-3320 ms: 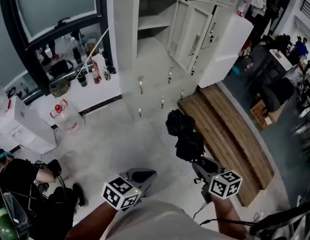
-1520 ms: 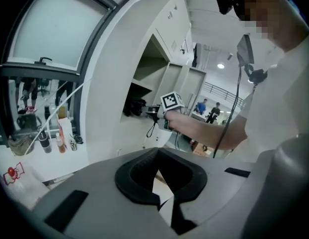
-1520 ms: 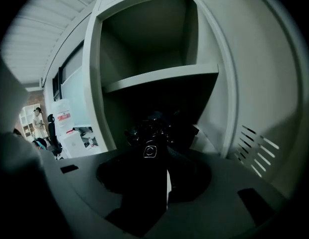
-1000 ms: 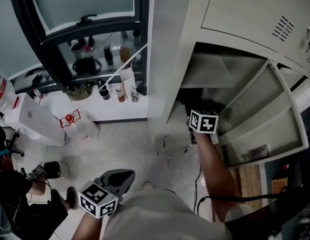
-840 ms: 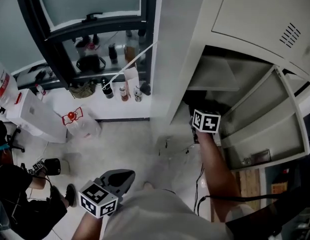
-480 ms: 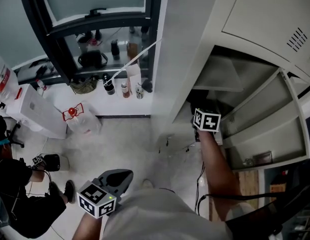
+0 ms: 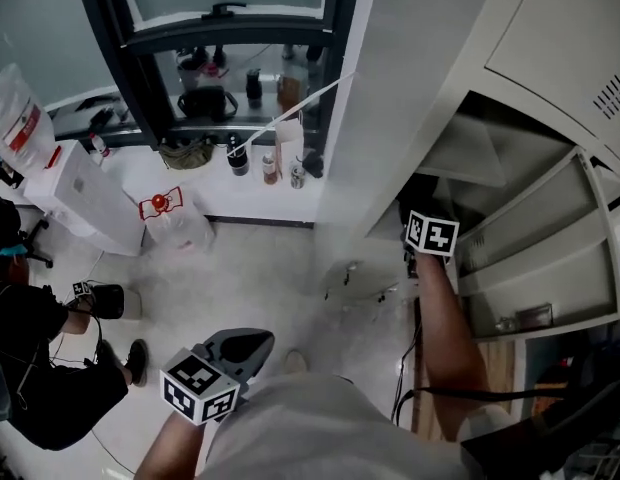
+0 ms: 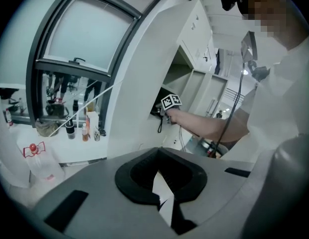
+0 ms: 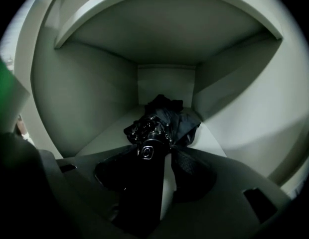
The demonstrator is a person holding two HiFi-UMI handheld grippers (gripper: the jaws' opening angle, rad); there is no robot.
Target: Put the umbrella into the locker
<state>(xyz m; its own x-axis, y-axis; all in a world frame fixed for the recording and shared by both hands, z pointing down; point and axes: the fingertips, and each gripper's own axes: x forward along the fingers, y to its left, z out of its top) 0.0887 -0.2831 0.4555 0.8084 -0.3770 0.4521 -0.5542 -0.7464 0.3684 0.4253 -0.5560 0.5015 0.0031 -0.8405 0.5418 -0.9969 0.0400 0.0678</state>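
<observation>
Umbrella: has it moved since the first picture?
Yes. Earlier the umbrella hung outside, in front of the locker; now it lies inside the open compartment, on its floor.

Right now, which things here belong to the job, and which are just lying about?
Job: umbrella, lying in the locker; right gripper, jaws just opening, handle loose between them.
Lying about: bottles on the sill; plastic bag; left gripper, shut and empty.

Workplace locker area, grey lockers [image 7: 546,30]
</observation>
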